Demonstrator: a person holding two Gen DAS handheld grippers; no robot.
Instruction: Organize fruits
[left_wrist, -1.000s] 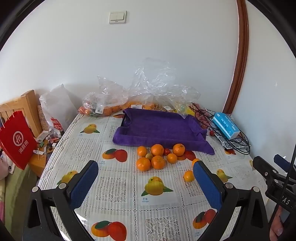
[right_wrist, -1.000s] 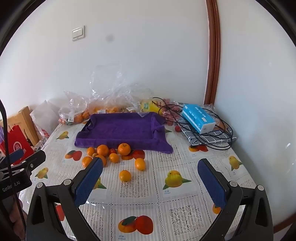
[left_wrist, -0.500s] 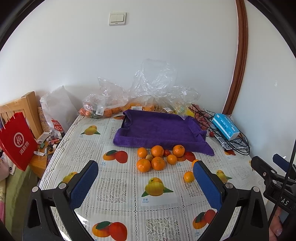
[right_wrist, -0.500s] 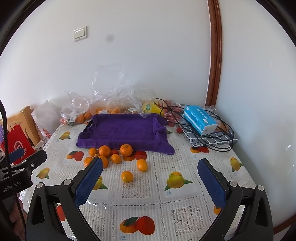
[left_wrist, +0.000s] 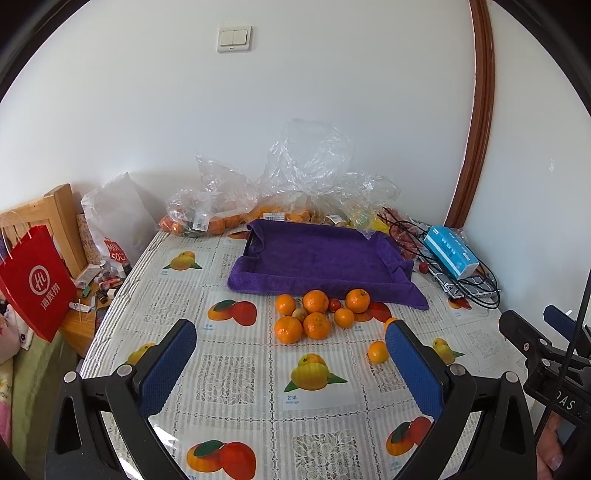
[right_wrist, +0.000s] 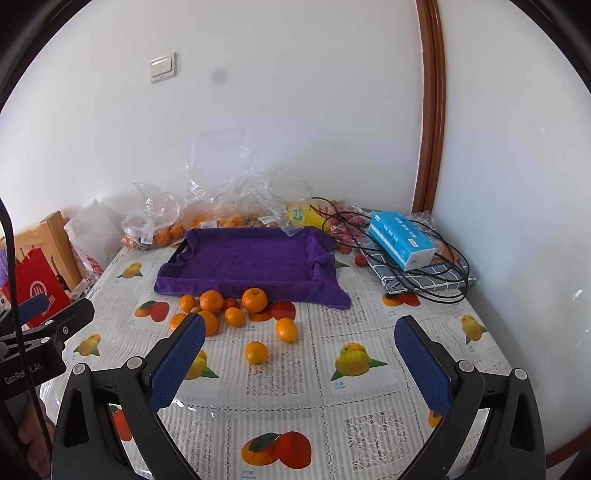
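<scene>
Item: loose mandarins (left_wrist: 314, 317), clustered on tablecloth (left_wrist: 240, 373) at 6 o'clock of purple towel-lined tray (left_wrist: 317, 258); likely light, round, roll-prone, soft-skinned, so grip across middle, gently; left gripper (left_wrist: 291, 363) & right gripper (right_wrist: 299, 358) both wide apart, empty.

Both grippers (left_wrist: 291, 369) (right_wrist: 299, 363) wide open, empty

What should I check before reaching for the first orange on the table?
1. Left tongs open, nothing held: ok.
2. Right tongs open, nothing held: ok.
3. Purple towel-lined tray free to receive fruit: ok.
4. Nearest lone orange apart from the cluster, room around it: ok.
5. Black cables away from the fruit: ok.
6. Whether the orange will roll when touched: cannot tell.
</scene>
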